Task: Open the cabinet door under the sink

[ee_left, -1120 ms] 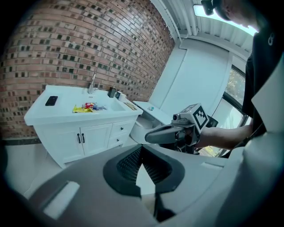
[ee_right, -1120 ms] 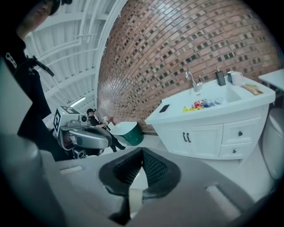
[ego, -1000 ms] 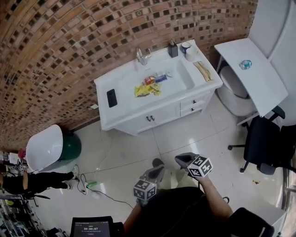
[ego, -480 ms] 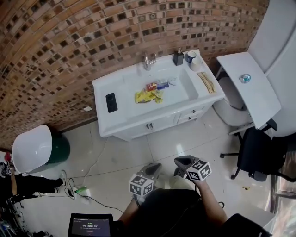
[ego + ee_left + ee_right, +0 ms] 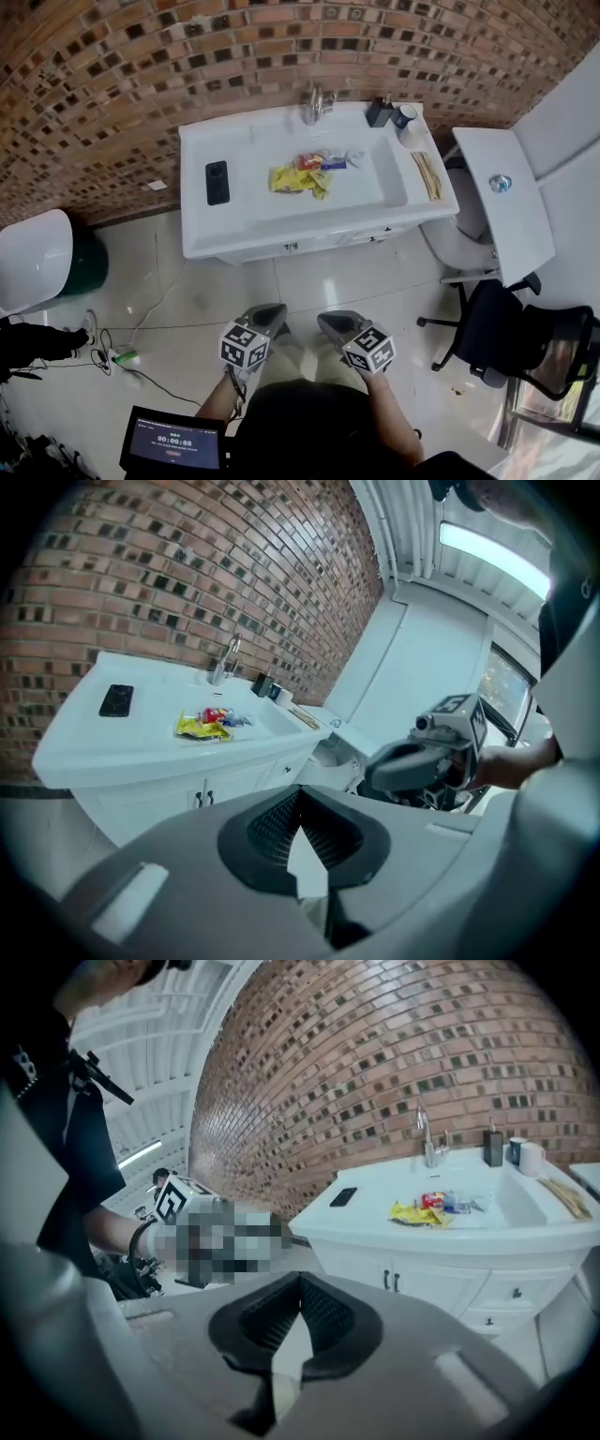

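Tongs first: left tongs (image 5: 271,312) pressed together, pads meeting at the tip, nothing between them. Right tongs (image 5: 329,322) same: pressed together, empty. Both held low over the tiled floor (image 5: 375,281), side by side at the near edge of the scene, pointing toward the vanity (image 5: 195,216) but well apart from it.

Cabinet door (image 5: 436,1290) under the sink basin (image 5: 375,192): closed, flush w/ the vanity front, one of a pair. Two dark handles (image 5: 390,1281) stand upright side by side where the pair meets. Right of the doors, two small drawers w/ dark knobs.

Vanity is white, backed against a brick wall (image 5: 141,75). On its top surface:
- black phone (image 5: 217,182) flat on the left part
- yellow packets (image 5: 291,178) plus a red and a blue one in the basin
- faucet (image 5: 314,101) at the far edge, approx. centre
- dark bottle (image 5: 379,112) and cups (image 5: 405,122) at the far right corner
- pale sticks (image 5: 428,175) along the right edge

Far left on the floor: green bin (image 5: 84,267) w/ a white lid (image 5: 33,262) beside it. Cable (image 5: 187,323) runs across the floor on the left. Right side: black office chair (image 5: 502,328) near a white desk (image 5: 502,216). Screen (image 5: 176,441) w/ a timer at the near edge.
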A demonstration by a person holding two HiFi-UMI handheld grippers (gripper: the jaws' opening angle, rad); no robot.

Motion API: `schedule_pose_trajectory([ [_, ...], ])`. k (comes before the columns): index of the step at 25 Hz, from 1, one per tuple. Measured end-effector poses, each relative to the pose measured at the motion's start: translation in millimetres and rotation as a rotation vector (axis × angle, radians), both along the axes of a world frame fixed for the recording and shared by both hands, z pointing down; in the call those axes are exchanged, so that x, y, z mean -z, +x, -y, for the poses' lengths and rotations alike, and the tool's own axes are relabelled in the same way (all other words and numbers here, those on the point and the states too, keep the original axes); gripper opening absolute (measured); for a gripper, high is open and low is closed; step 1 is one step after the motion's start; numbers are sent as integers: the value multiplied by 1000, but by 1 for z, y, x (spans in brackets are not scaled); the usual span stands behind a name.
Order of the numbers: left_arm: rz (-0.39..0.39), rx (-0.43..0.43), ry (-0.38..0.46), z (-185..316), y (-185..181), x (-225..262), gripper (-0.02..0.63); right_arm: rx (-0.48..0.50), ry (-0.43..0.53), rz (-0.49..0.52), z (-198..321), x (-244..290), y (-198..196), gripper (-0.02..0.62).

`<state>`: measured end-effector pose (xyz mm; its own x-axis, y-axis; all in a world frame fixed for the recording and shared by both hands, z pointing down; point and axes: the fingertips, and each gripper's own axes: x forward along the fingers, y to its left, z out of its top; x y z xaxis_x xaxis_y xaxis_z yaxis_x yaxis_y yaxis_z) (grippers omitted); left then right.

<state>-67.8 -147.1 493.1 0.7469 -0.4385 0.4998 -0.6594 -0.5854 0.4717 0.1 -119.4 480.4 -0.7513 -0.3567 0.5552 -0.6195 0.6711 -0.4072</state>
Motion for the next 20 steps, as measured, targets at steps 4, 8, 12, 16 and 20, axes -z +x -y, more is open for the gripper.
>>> schedule_pose_trajectory([
  [4,-53,83,18,26,2,-5,15,27,-45,-21,0,-23,12,-8],
  [8,-15,131,54,50,10,-27,15,27,-53,-36,24,-43,36,-8],
  [12,33,134,21,53,17,-53,15,-10,-83,-11,28,-60,54,-8],
  [16,102,129,29,71,28,-87,15,-58,-106,27,41,-77,72,-8],
  [20,183,96,-8,74,26,-131,15,-104,-157,60,30,-99,74,-8],
])
